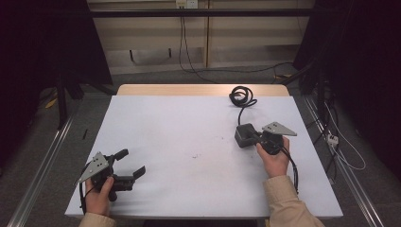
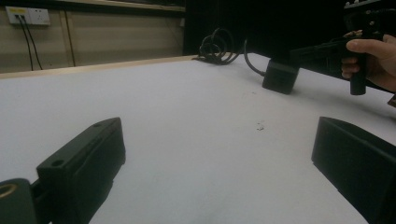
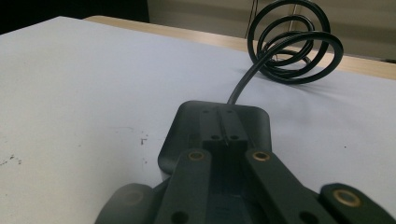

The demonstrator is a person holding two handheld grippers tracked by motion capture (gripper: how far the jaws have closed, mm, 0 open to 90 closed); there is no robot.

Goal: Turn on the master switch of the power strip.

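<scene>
A black power adapter [image 1: 242, 136] lies on the white table [image 1: 189, 123] at the right, and its cable runs back to a coil [image 1: 241, 94] near the far edge. My right gripper [image 1: 253, 135] is shut, jaws pressed together with nothing between them. In the right gripper view its tips [image 3: 223, 119] rest over the top of the adapter [image 3: 180, 135], with the coil [image 3: 294, 42] beyond. My left gripper [image 1: 133, 161] stands open at the near left corner. Its jaws [image 2: 217, 135] are wide apart over bare table, with the adapter [image 2: 279, 77] and the right gripper [image 2: 317, 51] farther off.
A strip of wood [image 1: 203, 90] edges the table's far side. Small dark specks [image 1: 195, 155] mark the middle of the tabletop. Metal rails [image 1: 38, 175] run along the floor on both sides, and loose cables [image 1: 345, 151] lie on the floor at the right.
</scene>
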